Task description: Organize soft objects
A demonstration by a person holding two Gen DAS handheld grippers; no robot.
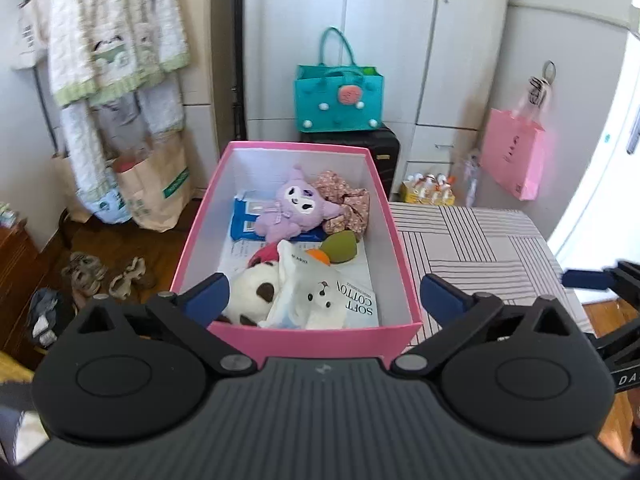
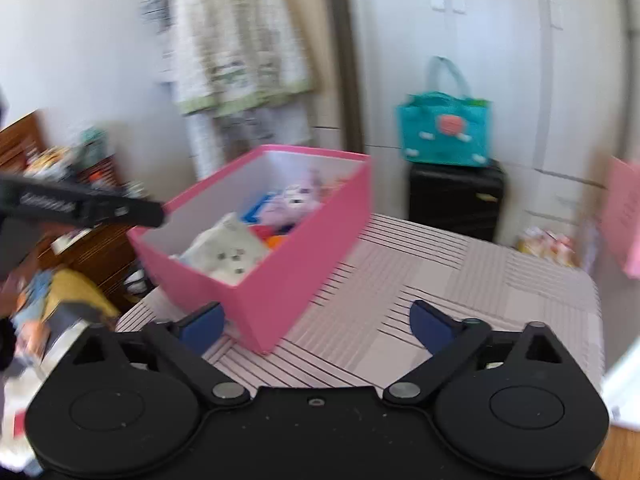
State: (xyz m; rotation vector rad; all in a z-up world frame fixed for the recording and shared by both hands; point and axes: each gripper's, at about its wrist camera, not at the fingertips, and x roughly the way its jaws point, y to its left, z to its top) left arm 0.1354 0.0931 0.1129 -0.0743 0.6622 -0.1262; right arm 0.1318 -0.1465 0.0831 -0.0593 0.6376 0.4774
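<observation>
The pink box (image 1: 296, 338) of soft toys (image 1: 294, 210) sat dead ahead of the left gripper (image 1: 324, 292), long axis running away; the right gripper (image 2: 316, 322), probably farther, stood beside it. Both gaped empty.

"Where were we?"
"In a home, likely a bedroom: we saw white wardrobe doors (image 1: 384, 40), quilts on a rack (image 1: 120, 40), sandals (image 1: 108, 276) on a wooden floor (image 1: 168, 240), a teal tote (image 1: 338, 98) atop a black suitcase (image 1: 384, 152)."
"And a pink bag (image 1: 514, 152) hung from a hook."
</observation>
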